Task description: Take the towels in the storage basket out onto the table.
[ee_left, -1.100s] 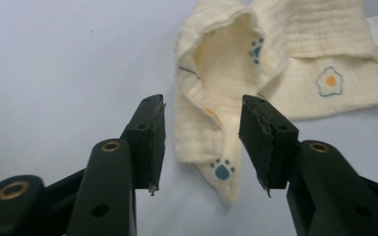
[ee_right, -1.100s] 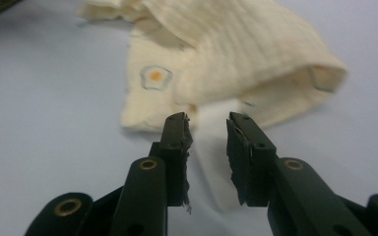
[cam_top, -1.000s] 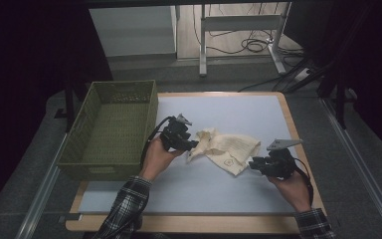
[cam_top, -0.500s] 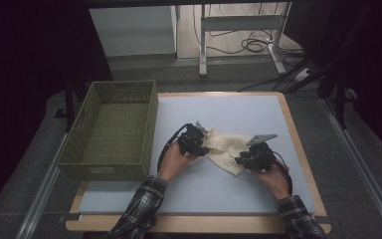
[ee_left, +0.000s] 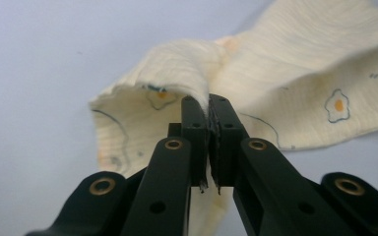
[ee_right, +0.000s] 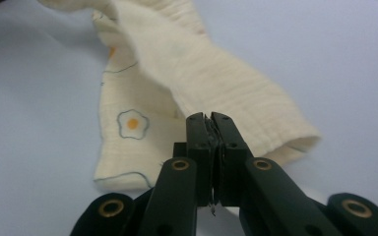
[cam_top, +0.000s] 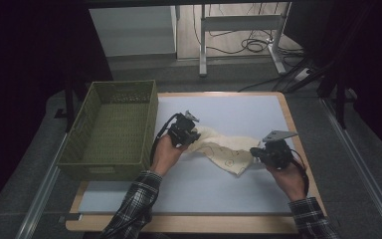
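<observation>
At the far left of the table [cam_top: 189, 186] I see the green woven basket [cam_top: 112, 130], standing on the table's left edge with its long side just beside the pale blue mat [cam_top: 238, 112]. Next to it comes my left hand [cam_top: 165, 153], its plaid sleeve [cam_top: 132, 209] rising from the bottom edge, carrying the left gripper [cam_top: 191, 135] near the middle of the mat. Its jaws are pressed together on a raised fold of the cream cloth [cam_top: 224, 152]; in the left gripper view the left gripper [ee_left: 208, 105] pinches that ridge of fabric between its tips, and the cloth [ee_left: 275, 83] spreads away behind it, printed with small fried-egg shapes. The cloth lies across the middle of the mat, running from my left gripper down toward my right one as a rumpled band. On the right, the right gripper [cam_top: 258, 153] meets the cloth's lower right end, with my right hand [cam_top: 291, 175] behind it. In the right gripper view the right gripper [ee_right: 209, 120] has its jaws closed tight on the cloth [ee_right: 211, 78], gripping a thick rolled fold, while one flat layer lies on the mat to the left of the jaws.
</observation>
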A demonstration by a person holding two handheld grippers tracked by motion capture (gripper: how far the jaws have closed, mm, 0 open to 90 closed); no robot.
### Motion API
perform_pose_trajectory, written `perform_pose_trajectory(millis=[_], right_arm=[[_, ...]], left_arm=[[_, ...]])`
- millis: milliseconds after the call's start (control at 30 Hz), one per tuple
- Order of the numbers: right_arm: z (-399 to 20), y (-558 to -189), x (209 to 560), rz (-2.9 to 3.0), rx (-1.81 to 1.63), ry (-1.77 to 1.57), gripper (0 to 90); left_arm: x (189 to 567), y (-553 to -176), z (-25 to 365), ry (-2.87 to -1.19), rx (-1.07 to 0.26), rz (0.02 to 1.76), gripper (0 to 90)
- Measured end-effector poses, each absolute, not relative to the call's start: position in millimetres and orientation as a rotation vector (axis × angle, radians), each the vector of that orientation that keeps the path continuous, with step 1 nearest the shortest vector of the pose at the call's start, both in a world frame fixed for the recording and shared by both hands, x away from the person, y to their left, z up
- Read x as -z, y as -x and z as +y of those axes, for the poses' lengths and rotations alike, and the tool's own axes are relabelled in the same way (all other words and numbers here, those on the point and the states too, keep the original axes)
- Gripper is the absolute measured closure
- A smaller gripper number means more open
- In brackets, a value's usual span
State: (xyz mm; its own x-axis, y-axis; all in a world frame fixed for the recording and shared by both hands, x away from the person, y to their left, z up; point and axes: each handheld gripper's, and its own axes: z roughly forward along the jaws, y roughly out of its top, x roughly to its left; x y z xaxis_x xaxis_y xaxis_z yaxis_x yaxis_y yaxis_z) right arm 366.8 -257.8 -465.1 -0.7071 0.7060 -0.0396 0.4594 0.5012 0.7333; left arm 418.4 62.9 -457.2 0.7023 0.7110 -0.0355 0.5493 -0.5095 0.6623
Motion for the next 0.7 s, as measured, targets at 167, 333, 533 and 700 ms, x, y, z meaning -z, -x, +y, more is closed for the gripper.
perform_pose_trajectory(millis=[167, 333, 533, 700], right_arm=[[-278.9, -367.1, 449.2, 2.374, -1.048, -1.012, 87.1], [-299.3, -348.7, 442.0, 2.357, -1.089, -1.024, 87.1], [-313.3, -315.1, 451.6, 2.383, -1.087, -1.015, 87.1], [-318.6, -291.0, 464.2, 2.419, -1.104, -1.011, 87.1]], left_arm=[[451.7, -421.0, 72.3, -2.228, -0.300, 0.983, 87.1], [455.5, -406.2, 74.4, -2.226, -0.272, 0.980, 87.1], [461.9, -376.3, 72.5, -2.258, -0.255, 0.951, 86.9], [472.5, -349.7, 78.9, -2.286, -0.226, 0.944, 86.7]])
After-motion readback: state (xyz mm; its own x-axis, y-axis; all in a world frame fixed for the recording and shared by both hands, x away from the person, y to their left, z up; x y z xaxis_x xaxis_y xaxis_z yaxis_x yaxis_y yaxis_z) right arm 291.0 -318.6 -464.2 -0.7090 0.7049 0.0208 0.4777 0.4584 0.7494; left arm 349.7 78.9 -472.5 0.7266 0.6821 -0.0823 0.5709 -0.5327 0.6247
